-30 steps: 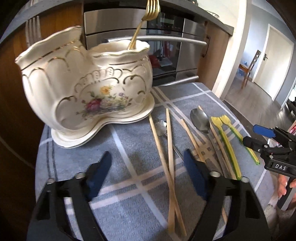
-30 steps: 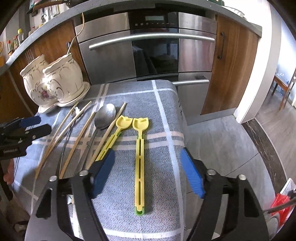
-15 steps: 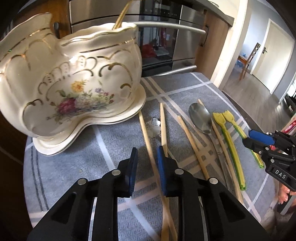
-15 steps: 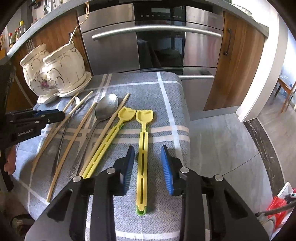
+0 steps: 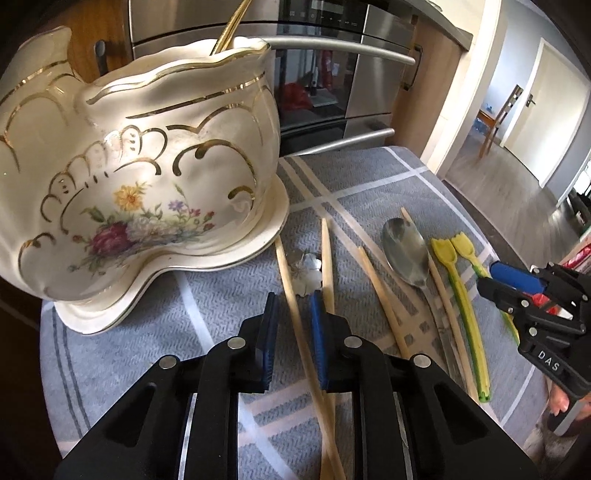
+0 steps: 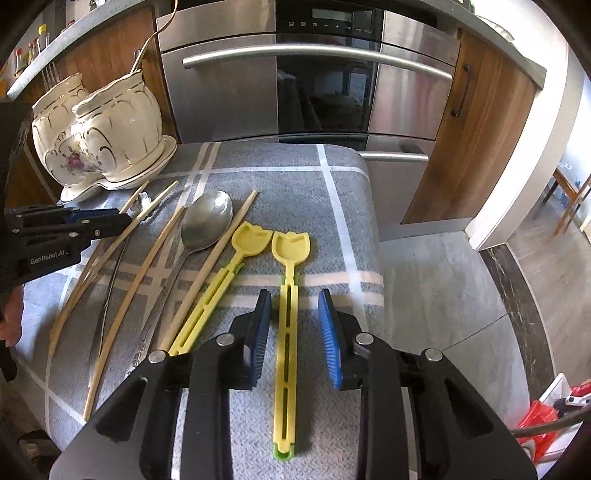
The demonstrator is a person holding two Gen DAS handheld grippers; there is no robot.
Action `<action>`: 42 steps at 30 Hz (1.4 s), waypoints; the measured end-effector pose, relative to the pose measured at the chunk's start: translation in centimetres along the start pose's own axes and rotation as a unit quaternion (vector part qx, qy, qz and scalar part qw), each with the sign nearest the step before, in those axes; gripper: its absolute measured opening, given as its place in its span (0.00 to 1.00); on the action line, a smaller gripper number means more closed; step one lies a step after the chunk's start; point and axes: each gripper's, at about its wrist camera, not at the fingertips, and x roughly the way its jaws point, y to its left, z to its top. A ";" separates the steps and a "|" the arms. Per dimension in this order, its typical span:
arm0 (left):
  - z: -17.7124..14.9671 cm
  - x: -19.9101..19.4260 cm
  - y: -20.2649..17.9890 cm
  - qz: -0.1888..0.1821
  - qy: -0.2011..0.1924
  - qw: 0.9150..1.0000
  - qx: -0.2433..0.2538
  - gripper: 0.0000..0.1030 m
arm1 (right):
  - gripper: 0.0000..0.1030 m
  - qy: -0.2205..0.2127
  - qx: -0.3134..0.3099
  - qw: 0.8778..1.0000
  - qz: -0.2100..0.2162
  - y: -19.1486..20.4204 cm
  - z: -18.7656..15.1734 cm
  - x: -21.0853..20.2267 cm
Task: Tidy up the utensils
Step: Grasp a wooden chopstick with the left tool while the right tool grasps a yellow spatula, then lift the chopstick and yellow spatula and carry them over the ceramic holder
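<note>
Far left corner of the desk, grey checked cloth over it: cream porcelain utensil holder with gold scrollwork and a painted flower spray, standing upright on a matching saucer; gold-coloured fork handle leaning out of its mouth.

Just right of the saucer, towards the near edge: left tongs, blue pads lately drawn inward and now narrowly apart, astride a pale bamboo chopstick lying flat on the cloth; no visible pressing of the pads on it.

Middle of the desk: three further bamboo chopsticks, fanned out, with a large stainless steel spoon among them, bowl towards the far edge.

Towards the right edge: two yellow slotted plastic spoons, side by side, bowls pointing to the far edge. Left one slanted. Right one straight, its handle lying between the pads of the right tongs; pads likewise lately narrowed, a gap showing on both sides of the handle.
</note>
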 end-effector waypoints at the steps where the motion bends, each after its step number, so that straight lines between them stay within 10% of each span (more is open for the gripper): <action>1: 0.0 0.0 0.1 0.001 0.001 1.000 -0.001 0.13 | 0.18 0.001 0.002 1.000 0.004 0.1 0.0 0.0; 15: -1.1 -3.1 1.1 -0.017 -0.029 0.999 -0.006 0.05 | 0.09 -0.025 0.057 0.998 0.025 -1.3 -0.1 -1.2; 42: 0.4 -19.6 7.5 -0.023 -0.236 0.971 -0.012 0.05 | 0.09 -0.170 0.002 0.980 0.105 7.4 8.0 -8.3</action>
